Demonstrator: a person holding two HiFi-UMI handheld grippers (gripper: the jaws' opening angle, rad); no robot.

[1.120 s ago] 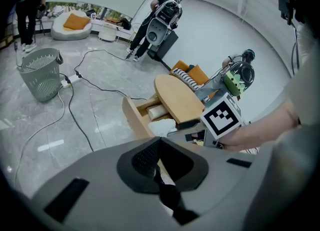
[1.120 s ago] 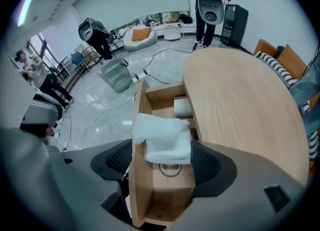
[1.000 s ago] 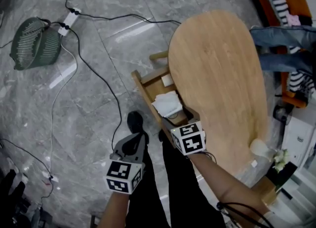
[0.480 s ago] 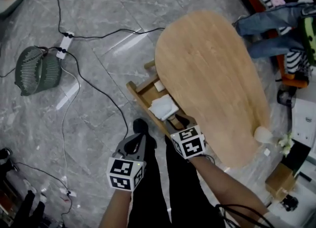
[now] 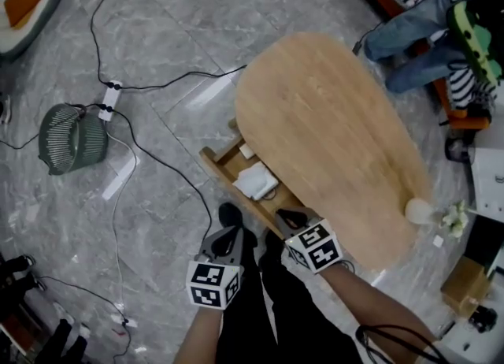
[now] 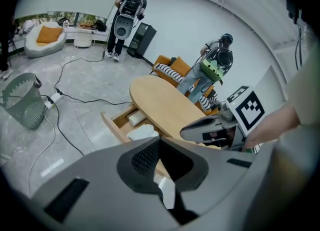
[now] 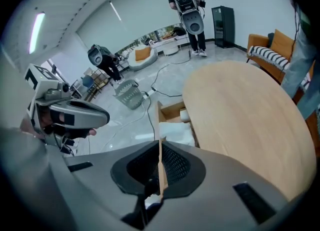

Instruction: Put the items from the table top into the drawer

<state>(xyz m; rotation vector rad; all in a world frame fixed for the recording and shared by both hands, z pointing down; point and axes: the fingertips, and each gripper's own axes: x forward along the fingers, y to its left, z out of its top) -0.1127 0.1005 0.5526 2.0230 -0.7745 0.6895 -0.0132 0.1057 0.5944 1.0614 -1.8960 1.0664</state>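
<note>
We count one green basket (image 5: 72, 138) and one white power strip (image 5: 110, 94) on the floor well to the left of the table (image 5: 331, 134), with black cables (image 5: 169, 167) running from the strip toward the table. There is one table, oval and wooden, and one drawer (image 5: 216, 169), pulled out from the table's left side. We hold two grippers at the table's near left edge. The left gripper (image 5: 230, 235) hangs just off the table, over the floor, its jaws together with nothing between them. The right gripper (image 5: 290, 218) hangs at the table's rim by the drawer's near end; its jaws have just been closing and now meet pad against pad, with nothing caught in them. In the left gripper view we count two people: a standing person (image 6: 127, 15) far beyond the table and a second person (image 6: 217, 62) just past the table's far side.

The drawer holds two things: a white folded cloth (image 5: 255, 180) in the middle, and a small white block (image 5: 246, 150) near it at the end farther from us, close under the table's edge. We cannot tell what, if anything, lies in the basket.

The table top covers the drawer's inner part. A pale rounded thing (image 5: 417, 211) shows at the table's narrow right end; we cannot tell whether it stands on the table or beside it. In the head view the second person, to the right of the table, is cut off by the picture's edge.
</note>
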